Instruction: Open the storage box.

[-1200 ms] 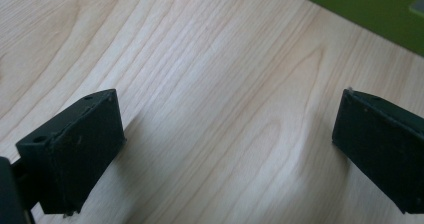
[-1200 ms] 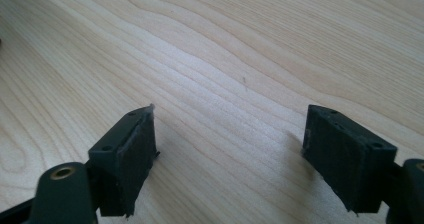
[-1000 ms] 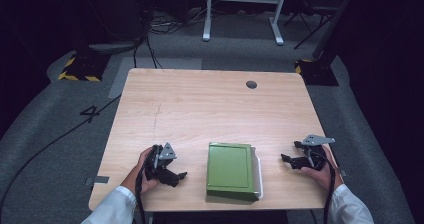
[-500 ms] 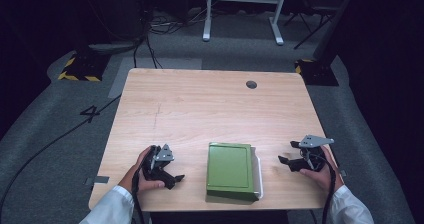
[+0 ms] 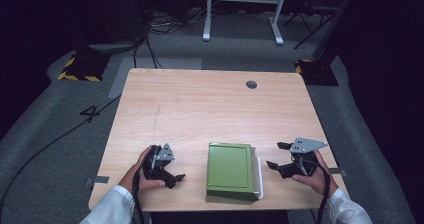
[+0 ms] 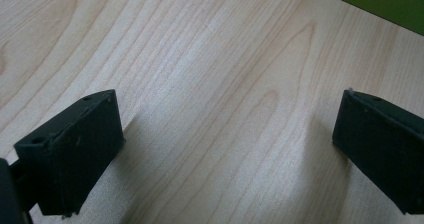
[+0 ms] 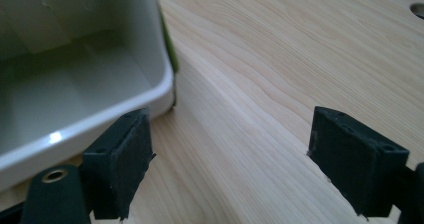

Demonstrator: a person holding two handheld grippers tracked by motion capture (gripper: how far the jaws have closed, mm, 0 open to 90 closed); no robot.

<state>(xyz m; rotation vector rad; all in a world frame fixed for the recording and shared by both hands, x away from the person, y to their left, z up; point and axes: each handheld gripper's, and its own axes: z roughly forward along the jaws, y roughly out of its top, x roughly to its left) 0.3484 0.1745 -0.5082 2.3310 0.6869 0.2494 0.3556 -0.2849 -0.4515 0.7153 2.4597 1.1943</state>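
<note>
A flat green box (image 5: 229, 170) lies at the near middle of the wooden table (image 5: 200, 109), with a white rim (image 5: 258, 171) along its right side. My left gripper (image 5: 176, 180) rests on the table left of the box, jaws open and empty. In the left gripper view the left gripper (image 6: 227, 149) faces bare wood, with the green box's edge (image 6: 380, 1) at the top right. My right gripper (image 5: 276, 155) sits right of the box, open. In the right gripper view the right gripper (image 7: 235, 159) is open, its left jaw close to a white container's rim (image 7: 100, 124).
A round cable hole (image 5: 251, 84) sits in the far right of the tabletop and shows as the hole (image 7: 417, 8) in the right gripper view. Beyond the table are a white metal frame (image 5: 242, 4), cables and dark floor.
Both hands shifted only slightly. The right gripper drifted a little toward the box and the left one a little toward the front edge. The box has not moved.
</note>
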